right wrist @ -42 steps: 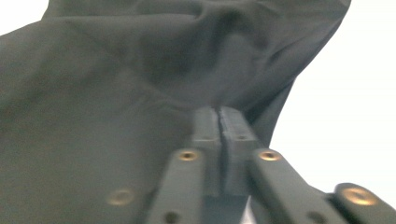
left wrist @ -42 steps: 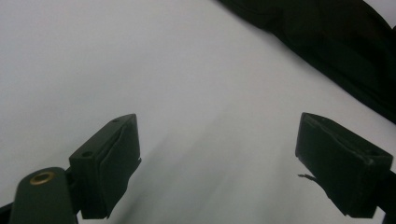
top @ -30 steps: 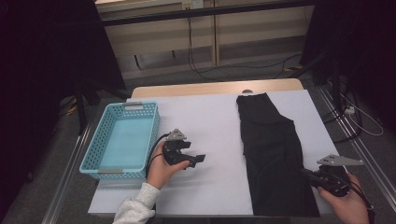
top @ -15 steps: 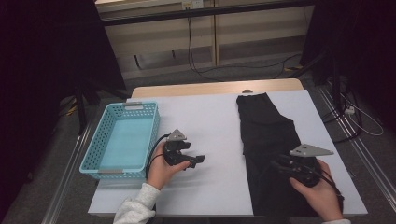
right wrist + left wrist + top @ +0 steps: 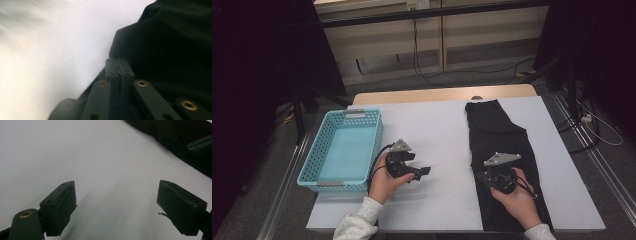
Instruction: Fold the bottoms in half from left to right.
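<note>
One long black cloth garment [image 5: 504, 165] lies flat at the table's three o'clock side, spread ready for handling. Over its left edge the right gripper [image 5: 492, 181] has its jaws pressed together, empty. At nine o'clock of it, the left gripper [image 5: 424, 171] waits, jaws apart, beside the turquoise plastic basket [image 5: 327, 177].

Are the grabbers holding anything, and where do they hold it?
No. The left gripper is open over the bare white table. The right gripper is shut at the edge of the black trousers, with no cloth seen between its jaws.
</note>
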